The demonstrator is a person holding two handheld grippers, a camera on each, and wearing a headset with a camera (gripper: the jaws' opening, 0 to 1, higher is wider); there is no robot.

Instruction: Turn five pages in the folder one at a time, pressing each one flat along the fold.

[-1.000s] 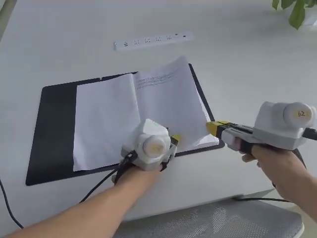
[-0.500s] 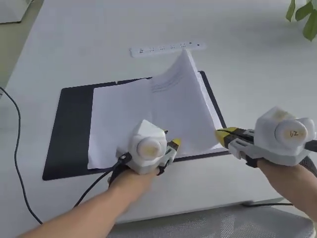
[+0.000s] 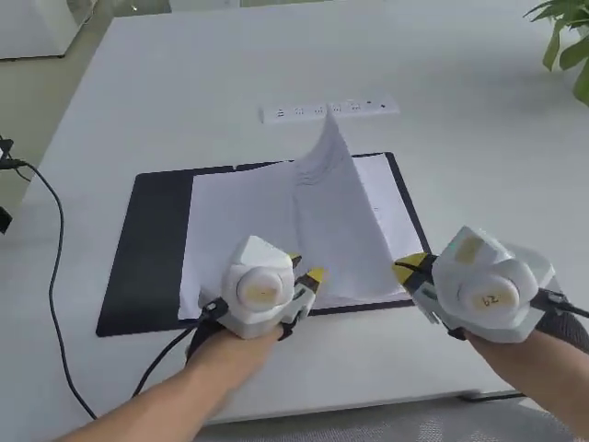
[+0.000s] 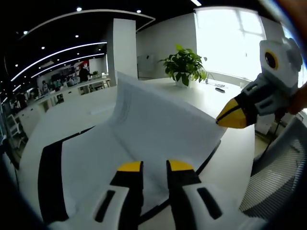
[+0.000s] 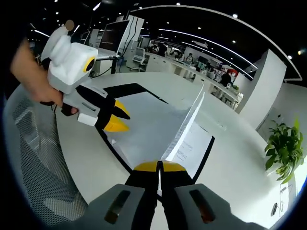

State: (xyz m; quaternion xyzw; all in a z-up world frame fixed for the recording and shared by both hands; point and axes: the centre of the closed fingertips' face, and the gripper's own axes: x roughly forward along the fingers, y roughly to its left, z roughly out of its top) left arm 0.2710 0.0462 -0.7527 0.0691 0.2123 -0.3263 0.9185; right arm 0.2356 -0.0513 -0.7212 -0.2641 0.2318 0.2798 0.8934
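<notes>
Now, right hand-held gripper [image 3: 408, 267]: pinching the lifted page [image 3: 336, 216] by its edge
Left hand-held gripper [image 3: 308, 276]: slightly parted, empty
Tip: carry it over slowly

An open-plan office: rows of desks [image 5: 192, 62] with a dark computer monitor [image 5: 116, 36] at eleven o'clock in the right gripper view, curved ceiling light strips [image 4: 53, 58], a square white pillar [image 4: 122, 50], a leafy green potted plant [image 4: 184, 64] and a grey mesh office chair [image 5: 33, 153].

I see a black folder [image 3: 147, 249] with white pages [image 3: 239, 230], the lifted page [image 3: 336, 212] lined with faint grey print; left gripper [image 3: 308, 276] and right gripper [image 3: 409, 267] are white with black jaws tipped yellow, power strip [image 3: 329, 110] white, table [image 3: 184, 74] pale grey, leaves [image 3: 561, 37] green
</notes>
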